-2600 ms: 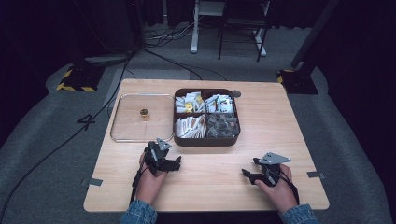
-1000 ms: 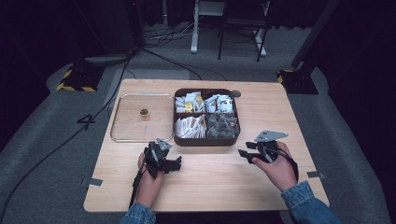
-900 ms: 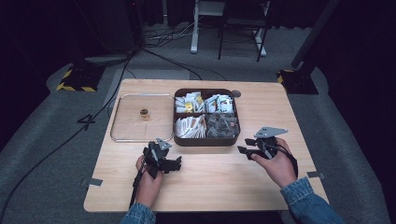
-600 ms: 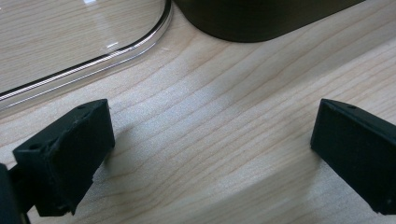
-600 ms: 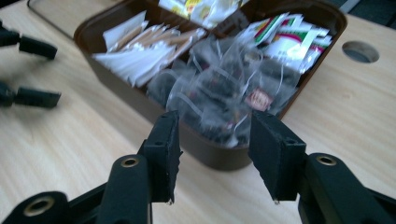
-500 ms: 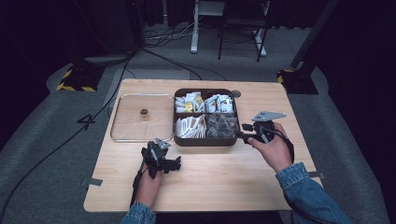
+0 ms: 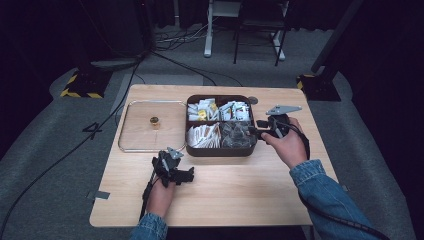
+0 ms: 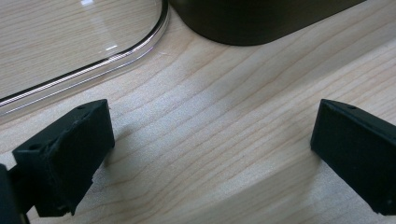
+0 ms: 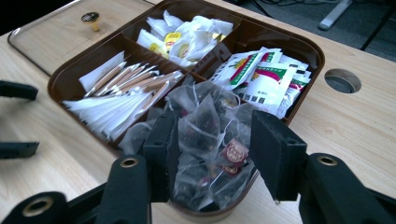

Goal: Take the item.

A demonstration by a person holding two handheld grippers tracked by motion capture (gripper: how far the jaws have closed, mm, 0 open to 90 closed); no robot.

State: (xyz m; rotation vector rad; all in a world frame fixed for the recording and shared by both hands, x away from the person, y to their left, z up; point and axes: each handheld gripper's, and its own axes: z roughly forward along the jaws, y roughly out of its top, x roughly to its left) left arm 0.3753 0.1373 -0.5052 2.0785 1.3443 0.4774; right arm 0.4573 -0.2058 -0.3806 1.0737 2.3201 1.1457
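A pick from the brown tray (image 7: 220, 150) seems to be in hand. The right gripper (image 9: 210, 140) is held spread over the heap of clear tea bags (image 9: 205, 121), in the tray's near right compartment (one of four); one bag should be straddled, not the heap. The left gripper (image 8: 210, 140) is rested wide apart on the table (image 8: 224, 154), nothing between. One clear lid (image 7: 145, 125) is laid left of the tray. Bags are too many to count.

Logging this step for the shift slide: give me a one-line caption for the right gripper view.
Right claw, open, straddles clear pyramid tea bags in the near compartment of the brown four-part tray.
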